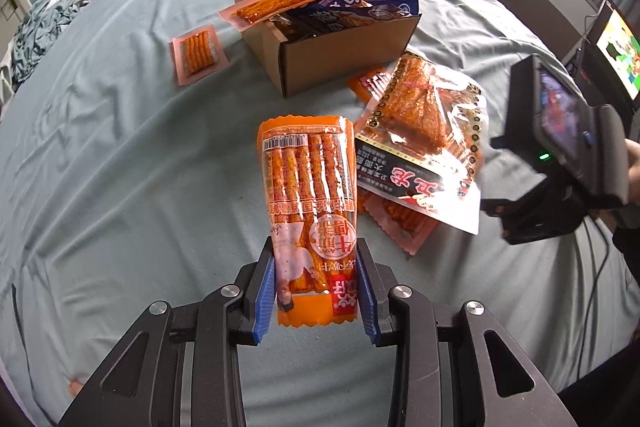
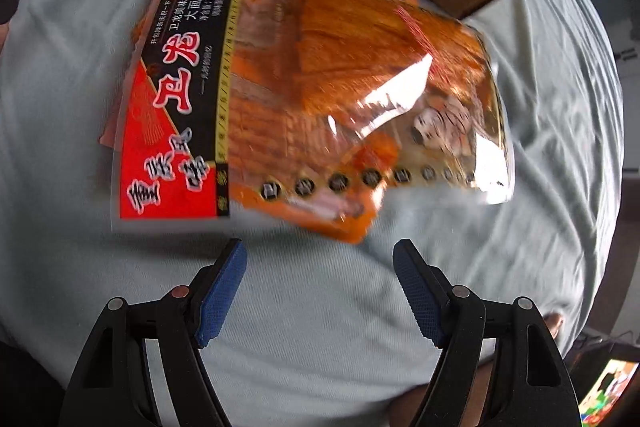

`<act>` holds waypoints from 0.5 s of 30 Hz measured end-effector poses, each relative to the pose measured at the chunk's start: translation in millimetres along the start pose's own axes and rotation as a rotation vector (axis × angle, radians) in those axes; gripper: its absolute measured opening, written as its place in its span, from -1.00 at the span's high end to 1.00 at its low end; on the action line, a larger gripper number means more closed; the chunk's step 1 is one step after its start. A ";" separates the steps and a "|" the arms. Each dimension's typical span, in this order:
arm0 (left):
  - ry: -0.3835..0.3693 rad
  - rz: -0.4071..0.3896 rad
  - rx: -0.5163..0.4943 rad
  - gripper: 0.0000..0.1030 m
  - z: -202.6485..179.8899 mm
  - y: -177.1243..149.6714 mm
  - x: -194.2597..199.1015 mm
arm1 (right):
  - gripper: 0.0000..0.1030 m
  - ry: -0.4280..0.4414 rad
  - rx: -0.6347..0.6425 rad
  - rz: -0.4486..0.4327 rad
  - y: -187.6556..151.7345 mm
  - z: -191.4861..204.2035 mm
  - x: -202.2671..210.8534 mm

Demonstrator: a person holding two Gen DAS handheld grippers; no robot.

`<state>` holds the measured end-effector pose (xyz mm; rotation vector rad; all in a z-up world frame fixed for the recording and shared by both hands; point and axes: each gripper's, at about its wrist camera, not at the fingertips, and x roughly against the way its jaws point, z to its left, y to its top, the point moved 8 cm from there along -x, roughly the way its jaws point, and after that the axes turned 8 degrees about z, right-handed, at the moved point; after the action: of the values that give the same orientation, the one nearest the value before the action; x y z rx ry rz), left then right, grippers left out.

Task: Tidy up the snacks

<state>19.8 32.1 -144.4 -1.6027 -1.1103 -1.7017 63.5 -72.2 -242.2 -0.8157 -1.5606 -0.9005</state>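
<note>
Blue-padded fingers [image 1: 266, 291] of the left claw [image 1: 316, 291] sit nearest the lens, clenched on the lower end of a long orange plastic packet of spicy snack sticks [image 1: 308, 195]. The packet stands up out of the jaws, its far end with the barcode pointing toward an open brown cardboard box [image 1: 336, 55] on the pale grey-green bedsheet [image 1: 120, 147]. Several flat orange stick sachets [image 1: 276, 5] jut out of the box over a dark blue bag whose print is partly covered; one more small orange sachet [image 1: 199, 53] lies alone on the sheet to the box's left.

Right of the held packet lies a large clear bag of orange-red snack sheets with a black and red label [image 1: 424, 147] [image 2: 304, 95]. It overlaps smaller orange packets beneath it, only their edges showing. In the right wrist view the bag is blurred and the box is cut off at the top edge.

The right claw [image 2: 320, 291] points steeply down at the bed, jaws spread and released, nothing between the pads. The large bag lies just beyond its fingertips, not touching. From the left view only this claw's black housing [image 1: 560, 147] shows, gripped by a mostly hidden hand at the right edge.
</note>
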 end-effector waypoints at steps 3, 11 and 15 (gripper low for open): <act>-0.008 0.000 0.001 0.33 0.1 -0.9 0.2 | -0.46 -0.030 0.007 -0.047 18.0 5.6 5.5; -0.043 0.022 0.042 0.32 7.5 -5.5 -8.1 | -0.20 -0.037 0.104 -0.079 35.0 26.0 9.0; -0.048 0.030 0.067 0.32 12.5 -7.5 -11.8 | 0.21 0.062 0.097 -0.049 34.5 27.8 14.1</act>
<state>21.8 44.8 -158.0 -1.6183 -1.1493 -1.5975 78.5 -30.9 -227.0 -0.6773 -1.5638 -0.8699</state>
